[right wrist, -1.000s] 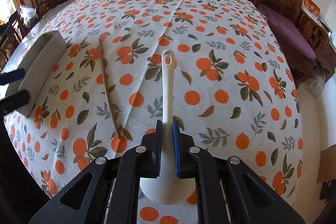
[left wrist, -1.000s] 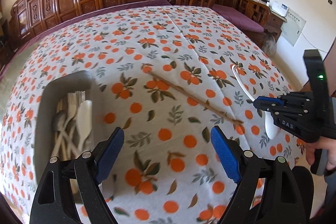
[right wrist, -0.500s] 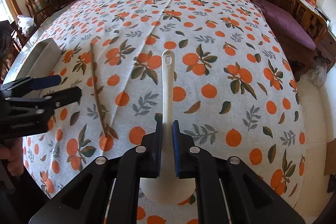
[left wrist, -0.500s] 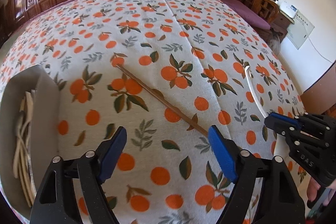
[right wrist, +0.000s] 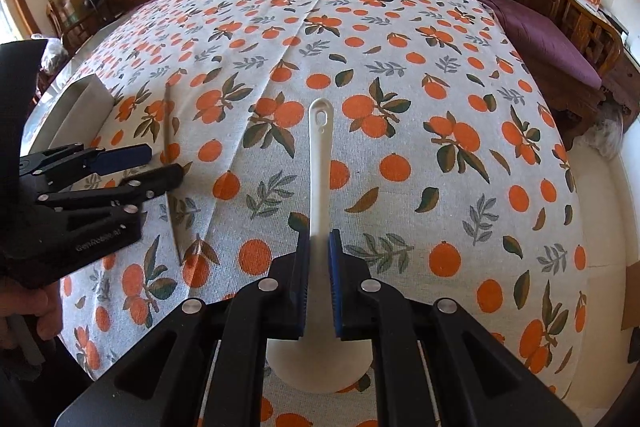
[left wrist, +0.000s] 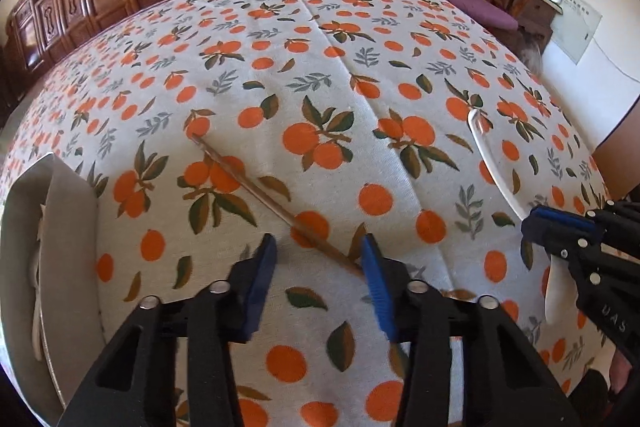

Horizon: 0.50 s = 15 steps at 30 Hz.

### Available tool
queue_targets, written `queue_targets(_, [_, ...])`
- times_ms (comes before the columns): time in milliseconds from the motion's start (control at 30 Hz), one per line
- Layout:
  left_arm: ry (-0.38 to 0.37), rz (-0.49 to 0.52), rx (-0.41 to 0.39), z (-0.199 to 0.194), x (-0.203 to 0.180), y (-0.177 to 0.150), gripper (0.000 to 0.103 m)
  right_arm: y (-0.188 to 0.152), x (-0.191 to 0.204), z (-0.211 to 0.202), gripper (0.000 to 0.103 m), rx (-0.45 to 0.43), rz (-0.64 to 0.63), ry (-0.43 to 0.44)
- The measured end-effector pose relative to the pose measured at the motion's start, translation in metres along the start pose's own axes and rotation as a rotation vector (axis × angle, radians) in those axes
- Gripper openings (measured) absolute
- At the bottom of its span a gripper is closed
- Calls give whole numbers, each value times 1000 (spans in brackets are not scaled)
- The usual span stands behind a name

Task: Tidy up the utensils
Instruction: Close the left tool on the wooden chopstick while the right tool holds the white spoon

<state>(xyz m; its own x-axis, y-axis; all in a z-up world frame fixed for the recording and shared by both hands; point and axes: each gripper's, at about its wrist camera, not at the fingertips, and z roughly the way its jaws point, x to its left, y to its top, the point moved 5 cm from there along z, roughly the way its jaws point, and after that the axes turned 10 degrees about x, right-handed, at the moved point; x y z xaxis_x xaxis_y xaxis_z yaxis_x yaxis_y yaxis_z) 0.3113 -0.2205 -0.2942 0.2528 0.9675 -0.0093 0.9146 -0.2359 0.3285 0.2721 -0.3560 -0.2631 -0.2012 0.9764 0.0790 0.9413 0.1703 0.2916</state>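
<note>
The right gripper is clamping its blue pads on the neck of a white rice paddle, whose blade is lying beneath the jaws and whose handle is pointing away over the orange-print tablecloth. The left gripper is hovering with its jaws apart, straddling the near end of a wooden chopstick running away leftward. Further left, a grey utensil tray is sitting.
</note>
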Motion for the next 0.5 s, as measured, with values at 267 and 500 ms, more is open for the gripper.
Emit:
queue_targets(267, [-52,-17,43,-6,21,-14,8,0,4,0,11,1,-10,-6])
queue_targets(500, [-52,0,47,-13,31,-25,4,1,13,0,11,0,-31,4])
